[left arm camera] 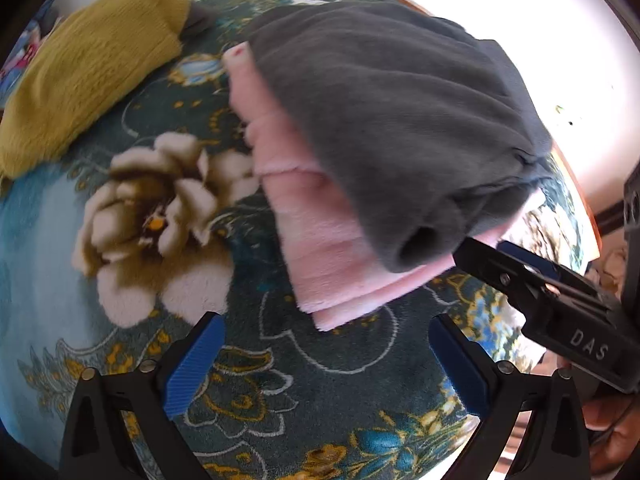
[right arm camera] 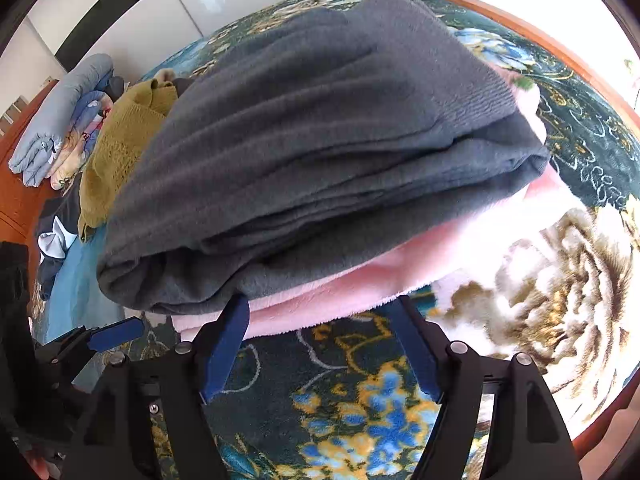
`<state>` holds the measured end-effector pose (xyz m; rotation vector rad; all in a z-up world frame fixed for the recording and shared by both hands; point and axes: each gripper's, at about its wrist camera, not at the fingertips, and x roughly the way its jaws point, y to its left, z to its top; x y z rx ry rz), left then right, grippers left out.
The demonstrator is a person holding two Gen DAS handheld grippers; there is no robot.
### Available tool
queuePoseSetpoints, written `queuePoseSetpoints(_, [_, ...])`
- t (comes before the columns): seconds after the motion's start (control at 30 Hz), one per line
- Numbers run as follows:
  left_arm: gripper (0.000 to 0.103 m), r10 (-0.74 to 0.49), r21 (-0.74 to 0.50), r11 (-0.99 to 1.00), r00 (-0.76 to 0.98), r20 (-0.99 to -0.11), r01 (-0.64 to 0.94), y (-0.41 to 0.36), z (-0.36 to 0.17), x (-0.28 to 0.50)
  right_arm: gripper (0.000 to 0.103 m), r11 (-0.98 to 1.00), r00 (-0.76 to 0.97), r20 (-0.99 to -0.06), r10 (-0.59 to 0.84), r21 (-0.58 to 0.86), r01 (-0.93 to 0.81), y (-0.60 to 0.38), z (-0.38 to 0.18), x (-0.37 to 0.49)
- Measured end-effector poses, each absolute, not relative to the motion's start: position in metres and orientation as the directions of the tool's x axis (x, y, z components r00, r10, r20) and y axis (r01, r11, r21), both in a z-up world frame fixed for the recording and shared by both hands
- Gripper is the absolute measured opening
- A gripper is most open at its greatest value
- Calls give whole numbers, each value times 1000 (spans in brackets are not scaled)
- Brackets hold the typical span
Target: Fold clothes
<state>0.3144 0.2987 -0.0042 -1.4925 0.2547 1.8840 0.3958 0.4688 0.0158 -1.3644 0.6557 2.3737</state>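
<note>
Folded clothes sit stacked on a bed covered by a dark green floral blanket [left arm camera: 256,376]: a grey knit garment [left arm camera: 396,128] lies on top of a folded pink fleece garment [left arm camera: 332,256], whose edges stick out beneath it on the left and near sides in the left wrist view; the stack rests just right of a large cream flower [left arm camera: 160,216] printed on the blanket. To the far left lies a mustard-yellow knit sweater [left arm camera: 88,76], well apart from the stack in that view; in the right wrist view it shows behind the grey garment's left end. The left gripper [left arm camera: 324,364] hovers near the pink garment's near corner, its jaws spread with blue ribbed pads [left arm camera: 196,364] holding nothing. The right gripper [right arm camera: 320,344] sits at the stack's near edge, jaws spread as well; its left pad appears to touch the grey and pink edges, yet nothing is pinched. In the left wrist view the right gripper's black body reads "DAS" [left arm camera: 588,344] in white letters. Far left in the right wrist view, folded pale blue bedding [right arm camera: 60,120] is piled by a wooden bed frame [right arm camera: 520,20].
</note>
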Motion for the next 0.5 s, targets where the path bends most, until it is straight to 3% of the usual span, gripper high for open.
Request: queuePoseSetpoints(0.5, [103,359,-215,-788,-147,-922,-578,281,-20,301,75,-854,-461,-879,120,145,-500,456,6,386])
